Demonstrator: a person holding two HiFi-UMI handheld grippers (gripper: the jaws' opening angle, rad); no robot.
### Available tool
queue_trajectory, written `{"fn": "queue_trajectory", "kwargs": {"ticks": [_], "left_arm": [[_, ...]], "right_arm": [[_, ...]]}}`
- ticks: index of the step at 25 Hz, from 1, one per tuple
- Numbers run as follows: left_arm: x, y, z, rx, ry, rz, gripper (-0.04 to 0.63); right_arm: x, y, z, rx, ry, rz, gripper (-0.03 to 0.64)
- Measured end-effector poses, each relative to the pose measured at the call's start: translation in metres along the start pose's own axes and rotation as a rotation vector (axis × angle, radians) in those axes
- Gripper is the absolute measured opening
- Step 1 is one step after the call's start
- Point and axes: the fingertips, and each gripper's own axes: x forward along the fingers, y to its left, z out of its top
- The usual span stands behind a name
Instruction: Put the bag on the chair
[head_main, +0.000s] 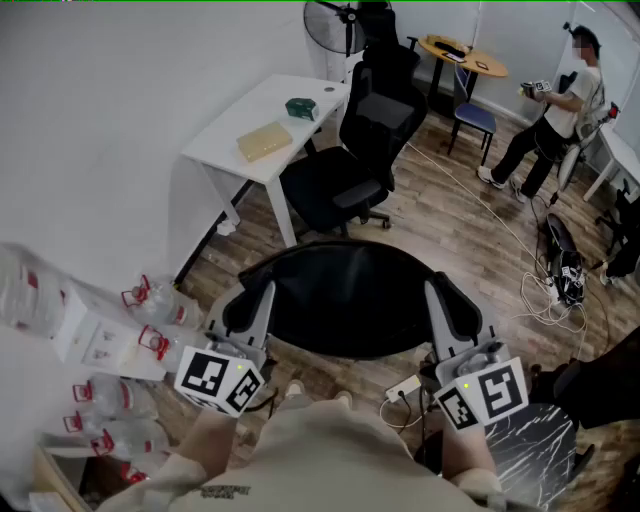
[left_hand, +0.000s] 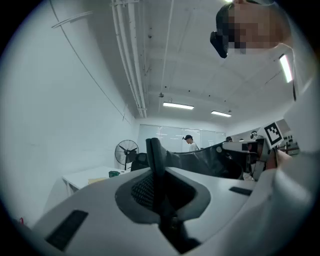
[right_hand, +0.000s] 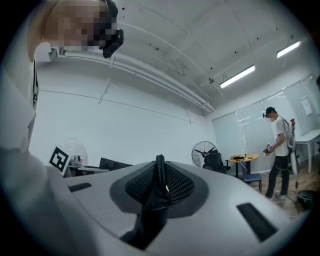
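Observation:
In the head view a black bag (head_main: 350, 300) hangs stretched open between my two grippers, just in front of me. My left gripper (head_main: 263, 293) is shut on the bag's left edge and my right gripper (head_main: 438, 292) on its right edge. The black office chair (head_main: 350, 165) stands beyond the bag, beside the desk, with its seat bare. The left gripper view shows the gripper (left_hand: 154, 150) pinching the bag's rim (left_hand: 200, 159). Black fabric (right_hand: 159, 192) is clamped in the gripper (right_hand: 160, 167) in the right gripper view.
A white desk (head_main: 232, 128) with a tan box (head_main: 264, 141) and a green object (head_main: 301, 108) stands left of the chair. Several water bottles (head_main: 135, 335) lie on the floor at my left. Cables (head_main: 548, 292) and a power strip (head_main: 403, 388) lie to the right. A person (head_main: 560, 100) stands far back.

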Motion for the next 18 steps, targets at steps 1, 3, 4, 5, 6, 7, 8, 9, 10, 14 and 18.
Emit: {"fn": "queue_trajectory", "kwargs": {"ticks": [1,3,4,5,6,7,8,9,10,14,18], "left_arm": [[-0.001,0.0,-0.001,0.0,0.002,0.0,0.038],[-0.002,-0.001,-0.002,-0.001,0.005,0.0,0.04],[-0.002,-0.002,-0.003,-0.001,0.007,0.001,0.04],[-0.002,-0.003,-0.003,-0.001,0.009,0.001,0.04],[-0.001,-0.003,-0.004,0.0,0.012,0.002,0.038],[-0.001,-0.003,-0.005,0.0,0.014,0.003,0.04],[-0.001,-0.004,-0.005,0.0,0.016,0.003,0.038],[0.0,-0.004,-0.005,0.001,0.018,0.003,0.038],[0.0,-0.005,-0.005,0.001,0.02,0.003,0.038],[0.002,-0.003,-0.006,-0.001,0.027,0.002,0.038],[0.004,-0.004,-0.007,0.002,0.035,0.002,0.038]], "right_arm": [[-0.001,0.0,-0.001,0.002,0.001,0.0,0.071],[-0.003,0.001,-0.002,0.007,0.003,-0.002,0.071],[-0.003,0.0,-0.003,0.011,0.004,-0.004,0.071],[-0.004,-0.001,-0.004,0.014,0.006,-0.007,0.071],[-0.004,-0.002,-0.005,0.016,0.006,-0.009,0.072],[-0.004,-0.003,-0.006,0.019,0.006,-0.01,0.072],[-0.004,-0.003,-0.006,0.021,0.006,-0.009,0.072],[-0.004,-0.004,-0.006,0.023,0.005,-0.009,0.072],[-0.004,-0.005,-0.007,0.024,0.005,-0.009,0.072],[-0.001,-0.007,-0.009,0.028,0.009,-0.012,0.072],[-0.001,-0.009,-0.012,0.04,0.028,-0.019,0.074]]}}
